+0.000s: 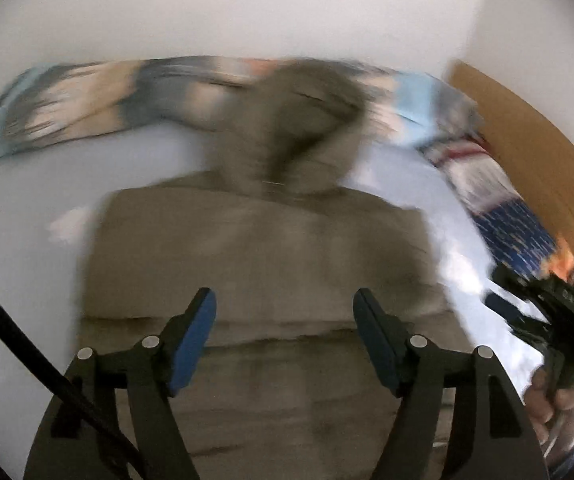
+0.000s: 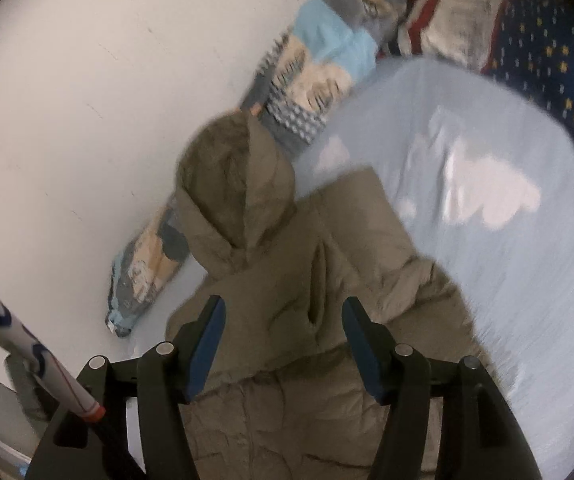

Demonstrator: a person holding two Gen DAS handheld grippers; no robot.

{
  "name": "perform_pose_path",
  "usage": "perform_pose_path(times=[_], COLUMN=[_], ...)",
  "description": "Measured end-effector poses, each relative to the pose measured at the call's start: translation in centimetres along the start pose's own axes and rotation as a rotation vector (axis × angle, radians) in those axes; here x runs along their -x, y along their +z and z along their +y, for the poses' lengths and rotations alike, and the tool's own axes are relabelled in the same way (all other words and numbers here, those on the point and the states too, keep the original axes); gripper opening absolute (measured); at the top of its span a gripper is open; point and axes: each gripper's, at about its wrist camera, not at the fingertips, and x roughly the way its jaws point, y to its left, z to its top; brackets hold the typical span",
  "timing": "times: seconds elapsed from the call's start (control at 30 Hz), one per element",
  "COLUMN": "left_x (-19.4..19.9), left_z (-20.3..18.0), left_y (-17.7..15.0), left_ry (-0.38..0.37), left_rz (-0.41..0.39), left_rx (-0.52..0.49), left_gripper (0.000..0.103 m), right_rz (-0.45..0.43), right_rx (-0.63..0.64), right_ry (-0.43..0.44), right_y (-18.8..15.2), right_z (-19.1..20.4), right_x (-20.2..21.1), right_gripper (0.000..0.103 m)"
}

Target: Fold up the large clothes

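An olive-brown hooded jacket [image 1: 263, 248] lies flat on a light blue bed sheet [image 1: 23, 216], hood toward the wall, sides folded in. My left gripper [image 1: 285, 336] is open and empty, hovering above the jacket's lower part. The view is motion-blurred. In the right wrist view the same jacket [image 2: 287, 276] lies with its hood [image 2: 231, 184] against the wall. My right gripper [image 2: 283, 344] is open and empty above the jacket's body. The right gripper also shows in the left wrist view [image 1: 559, 312], held in a hand at the right edge.
A patterned blue, grey and beige blanket [image 2: 319, 68] lies rolled along the white wall [image 2: 107, 80]. A navy star-patterned cloth [image 2: 547, 56] sits at the bed's head. The sheet [image 2: 507, 200] has white cloud prints. A brown headboard [image 1: 527, 152] stands at right.
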Motion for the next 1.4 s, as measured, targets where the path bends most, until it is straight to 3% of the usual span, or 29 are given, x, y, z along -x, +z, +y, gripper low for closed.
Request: perform_pose_path(times=[0.13, 0.3, 0.4, 0.53, 0.57, 0.6, 0.63, 0.67, 0.73, 0.83, 0.9, 0.97, 1.03, 1.07, 1.13, 1.17, 1.2, 1.27, 1.4], left_x=[-0.2, -2.5, -4.2, -6.4, -7.2, -8.0, -8.8, -9.1, -9.7, -10.5, -10.5, -9.7, -8.3, -7.4, -6.4, -6.0, -5.8, -6.1, -7.7], left_z=[10.3, 16.3, 15.9, 14.1, 13.8, 13.4, 13.0, 12.8, 12.4, 12.7, 13.0, 13.1, 12.7, 12.3, 11.2, 10.5, 9.8, 8.3, 6.6], left_y=[-0.8, -0.7, 0.1, 0.1, 0.0, -0.2, -0.5, -0.7, -1.0, -1.5, -1.7, -1.4, -0.9, -0.6, -0.3, -0.3, -0.3, -0.6, -1.6], left_ry=[0.113, 0.114, 0.112, 0.158, 0.164, 0.179, 0.217, 0.240, 0.275, 0.307, 0.304, 0.301, 0.306, 0.307, 0.296, 0.292, 0.288, 0.290, 0.319], left_rz=[-0.001, -0.006, -0.008, 0.023, 0.045, 0.067, 0.090, 0.102, 0.123, 0.159, 0.160, 0.148, 0.099, 0.063, 0.020, 0.001, -0.012, -0.008, 0.034], left_rx=[0.171, 0.310, 0.296, 0.220, 0.204, 0.185, 0.158, 0.139, 0.102, 0.111, 0.122, 0.135, 0.136, 0.125, 0.097, 0.075, 0.050, -0.007, -0.075], left_gripper=[0.070, 0.070, 0.070, 0.070, 0.070, 0.070, 0.071, 0.071, 0.072, 0.073, 0.073, 0.073, 0.073, 0.073, 0.073, 0.073, 0.073, 0.073, 0.073], right_rz=[0.057, 0.091, 0.093, 0.101, 0.106, 0.111, 0.118, 0.128, 0.111, 0.086, 0.103, 0.118, 0.070, 0.018, -0.048, -0.072, -0.080, -0.081, -0.035], right_rx=[-0.050, -0.074, -0.095, -0.146, -0.139, -0.128, -0.115, -0.085, -0.040, 0.098, 0.122, 0.059, 0.069, 0.128, 0.206, 0.243, 0.281, 0.346, 0.505], right_ry=[-0.006, -0.045, -0.079, -0.036, -0.032, -0.023, -0.031, -0.080, -0.134, -0.334, -0.418, -0.372, -0.366, -0.363, -0.337, -0.312, -0.280, -0.284, -0.392], right_y=[-0.9, -1.5, -1.5, -1.1, -1.2, -1.3, -1.4, -1.4, -1.3, -1.4, -1.6, -1.3, -0.7, -0.3, 0.0, -0.1, -0.2, -1.0, -3.0], right_z=[-1.0, -2.0, -2.6, -3.0, -2.9, -2.6, -2.3, -1.7, -0.9, 0.4, -0.1, -1.4, -0.7, 0.7, 2.6, 3.5, 4.4, 5.6, 8.4], right_x=[-2.8, -5.5, -6.9, -8.4, -9.0, -9.5, -9.7, -10.0, -10.0, -10.1, -10.7, -10.5, -9.0, -7.9, -6.4, -5.8, -5.7, -6.2, -8.4], right_gripper=[0.065, 0.065, 0.065, 0.065, 0.061, 0.036, 0.024, 0.021, 0.021, 0.021, 0.021, 0.021, 0.021, 0.022, 0.043, 0.069, 0.087, 0.088, 0.088])
